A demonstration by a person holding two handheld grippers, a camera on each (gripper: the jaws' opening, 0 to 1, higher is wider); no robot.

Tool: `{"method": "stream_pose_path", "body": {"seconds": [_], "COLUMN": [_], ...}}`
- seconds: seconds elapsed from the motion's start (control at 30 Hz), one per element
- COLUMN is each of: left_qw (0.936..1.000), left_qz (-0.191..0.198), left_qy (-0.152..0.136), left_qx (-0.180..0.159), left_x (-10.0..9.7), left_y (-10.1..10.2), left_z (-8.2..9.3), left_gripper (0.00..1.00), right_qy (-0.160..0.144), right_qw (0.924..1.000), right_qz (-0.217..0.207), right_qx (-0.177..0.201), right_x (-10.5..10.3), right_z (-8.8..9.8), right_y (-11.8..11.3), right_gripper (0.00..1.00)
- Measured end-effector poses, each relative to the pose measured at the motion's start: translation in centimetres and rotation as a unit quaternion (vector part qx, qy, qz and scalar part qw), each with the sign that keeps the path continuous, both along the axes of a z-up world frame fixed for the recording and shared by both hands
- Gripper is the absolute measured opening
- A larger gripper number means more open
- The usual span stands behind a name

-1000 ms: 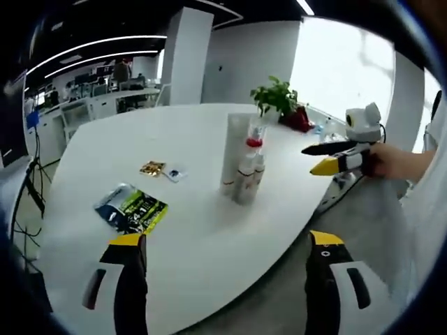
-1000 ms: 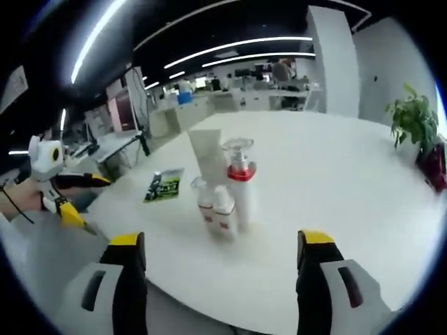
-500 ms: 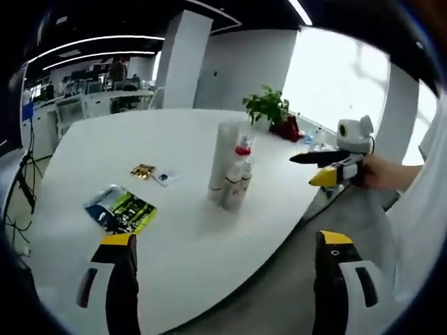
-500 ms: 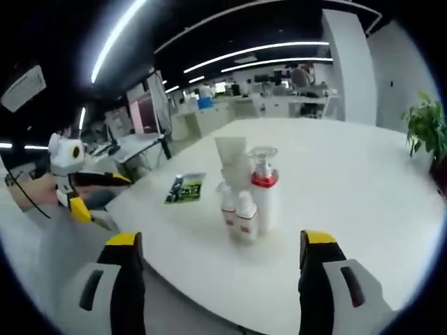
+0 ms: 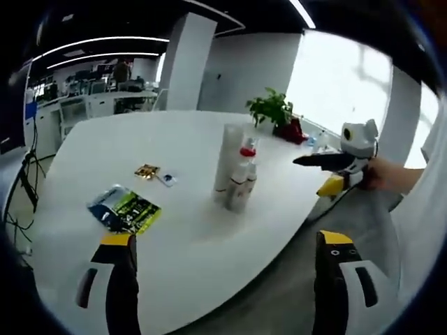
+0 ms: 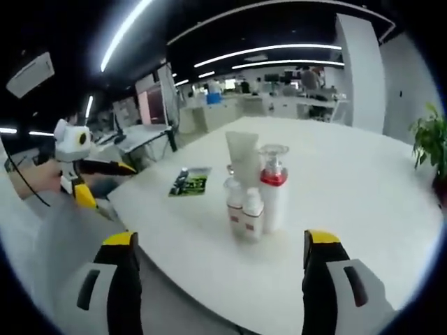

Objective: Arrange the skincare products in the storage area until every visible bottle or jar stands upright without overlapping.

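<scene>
Several skincare products stand upright in a tight cluster in the middle of the white table point(image 5: 188, 237). They are a tall white tube point(image 5: 228, 157), a clear pump bottle with a red collar point(image 5: 248, 152) and two small white bottles point(image 5: 239, 188). From the other side I see the same tube point(image 6: 242, 159), pump bottle point(image 6: 274, 192) and small bottles point(image 6: 251, 211). My left gripper point(image 5: 223, 239) is open and empty, back from the table edge. My right gripper point(image 6: 219, 239) is also open and empty; it appears hand-held at the right point(image 5: 334, 172). The left gripper point(image 6: 85, 178) appears off the table's left side.
A green packet point(image 5: 127, 208) lies flat left of the cluster, also visible as the packet point(image 6: 190, 181). Beyond it lie a small gold sachet point(image 5: 148, 170) and a small pale sachet point(image 5: 168, 179). A potted plant point(image 5: 272, 110) stands at the far edge.
Both cameras have drifted slightly, so the cluster sits a little differently in each view. The products themselves have not moved. Both grippers stay open.
</scene>
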State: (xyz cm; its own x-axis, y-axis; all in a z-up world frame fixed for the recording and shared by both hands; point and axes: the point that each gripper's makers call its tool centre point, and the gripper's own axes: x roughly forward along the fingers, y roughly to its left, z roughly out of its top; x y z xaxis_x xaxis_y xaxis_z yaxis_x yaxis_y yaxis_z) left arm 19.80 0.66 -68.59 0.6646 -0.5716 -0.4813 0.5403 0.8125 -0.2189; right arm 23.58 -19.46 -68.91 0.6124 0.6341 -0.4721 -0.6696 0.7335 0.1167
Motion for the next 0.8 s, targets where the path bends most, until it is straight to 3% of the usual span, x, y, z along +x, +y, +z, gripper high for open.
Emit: {"method": "stream_pose_path", "body": {"seconds": [0.1, 0.4, 0.8], "left_qw": [0.9999, 0.9998, 0.9959], "left_qz": [0.0, 0.02, 0.082], "left_qy": [-0.011, 0.0, 0.039], "left_qx": [-0.008, -0.002, -0.003], "left_x": [0.1, 0.4, 1.7], "left_y": [-0.3, 0.5, 2.3], "left_z": [0.5, -0.1, -1.5], "left_gripper": [0.99, 0.99, 0.99], "right_qy": [0.001, 0.007, 0.015], "right_qw": [1.0, 1.0, 0.9999], "right_qz": [0.0, -0.002, -0.006], "right_qx": [0.002, 0.0, 0.002], "right_x": [-0.1, -0.1, -0.2], "right_z": [0.1, -0.3, -0.6], "right_y": [0.0, -0.1, -0.1], "right_gripper": [0.96, 0.96, 0.95]}}
